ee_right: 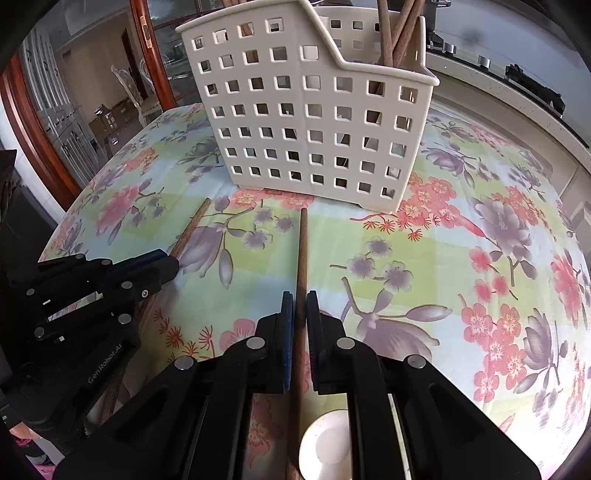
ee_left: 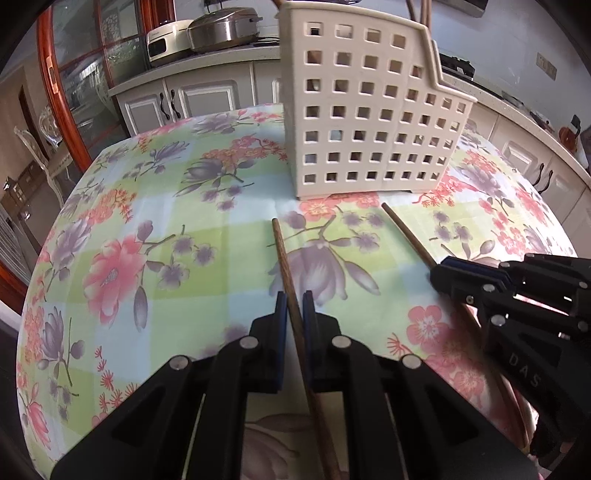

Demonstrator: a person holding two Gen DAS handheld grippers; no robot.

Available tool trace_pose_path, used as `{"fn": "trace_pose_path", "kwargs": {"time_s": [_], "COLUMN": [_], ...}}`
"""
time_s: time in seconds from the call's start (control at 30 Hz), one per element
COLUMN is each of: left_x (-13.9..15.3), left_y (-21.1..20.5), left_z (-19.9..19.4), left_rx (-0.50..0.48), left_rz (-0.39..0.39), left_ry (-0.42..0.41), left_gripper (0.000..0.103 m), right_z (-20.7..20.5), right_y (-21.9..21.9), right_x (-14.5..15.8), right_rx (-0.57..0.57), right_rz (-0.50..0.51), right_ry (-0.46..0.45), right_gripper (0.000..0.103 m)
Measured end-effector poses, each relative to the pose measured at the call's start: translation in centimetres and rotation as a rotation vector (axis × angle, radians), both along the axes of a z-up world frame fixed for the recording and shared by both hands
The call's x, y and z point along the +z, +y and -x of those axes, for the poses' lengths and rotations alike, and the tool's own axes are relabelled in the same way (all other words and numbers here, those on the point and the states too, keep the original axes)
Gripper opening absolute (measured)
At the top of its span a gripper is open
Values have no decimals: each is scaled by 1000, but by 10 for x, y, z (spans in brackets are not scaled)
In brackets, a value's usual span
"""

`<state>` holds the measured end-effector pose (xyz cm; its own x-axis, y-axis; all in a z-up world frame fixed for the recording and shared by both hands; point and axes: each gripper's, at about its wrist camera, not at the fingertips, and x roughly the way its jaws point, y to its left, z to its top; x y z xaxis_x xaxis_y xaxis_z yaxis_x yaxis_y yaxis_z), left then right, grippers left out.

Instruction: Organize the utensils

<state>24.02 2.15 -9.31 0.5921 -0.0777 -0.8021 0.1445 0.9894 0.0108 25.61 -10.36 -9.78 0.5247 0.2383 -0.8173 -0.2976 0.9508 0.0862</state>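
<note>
**Hand-held grippers each clamp a chopstick before the caddy**

Left hand-held gripper (ee_left: 294, 301) has its jaws drawn narrow around a brown chopstick (ee_left: 286, 258), whose far tip points toward the caddy (ee_left: 365, 110) and stops short of its base. Right hand-held gripper (ee_right: 299, 301) is closed the same way on a second chopstick (ee_right: 302, 251), which also runs straight ahead and ends just before the caddy wall. From the left wrist view the right hand-held gripper (ee_left: 448, 271) sits to the right, with its chopstick (ee_left: 406, 236) angling up toward the caddy.

Both chopsticks are low over the desk (ee_left: 166, 206), which carries a floral cloth; whether they touch it cannot be told. The caddy is a cream plastic box with square holes, standing upright on the desk, and more chopsticks (ee_right: 399, 33) stand in its lower right compartment. A white round dish (ee_right: 325, 443) lies beneath the right hand-held gripper.
</note>
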Motion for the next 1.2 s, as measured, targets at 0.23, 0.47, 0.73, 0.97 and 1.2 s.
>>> {"fn": "trace_pose_path", "kwargs": {"time_s": [0.23,0.47,0.73,0.97,1.2], "left_x": [0,3,38,69,97], "left_y": [6,5,12,19,20], "left_z": [-13,-4,34,70,100], "left_rx": [21,31,39,51,62], "left_rz": [11,10,54,111,122], "left_ry": [-3,-45,-189,-306,-399], "left_gripper": [12,7,7,7,6], "right_z": [-1,9,35,62,85], "right_y": [7,8,-3,-15,-31], "right_x": [-2,4,43,73,97], "right_rx": [9,17,35,49,55], "right_rz": [46,45,-94,-195,-238], "right_ry": [-28,-81,-183,-258,-330], "right_gripper": [10,7,7,7,7]}}
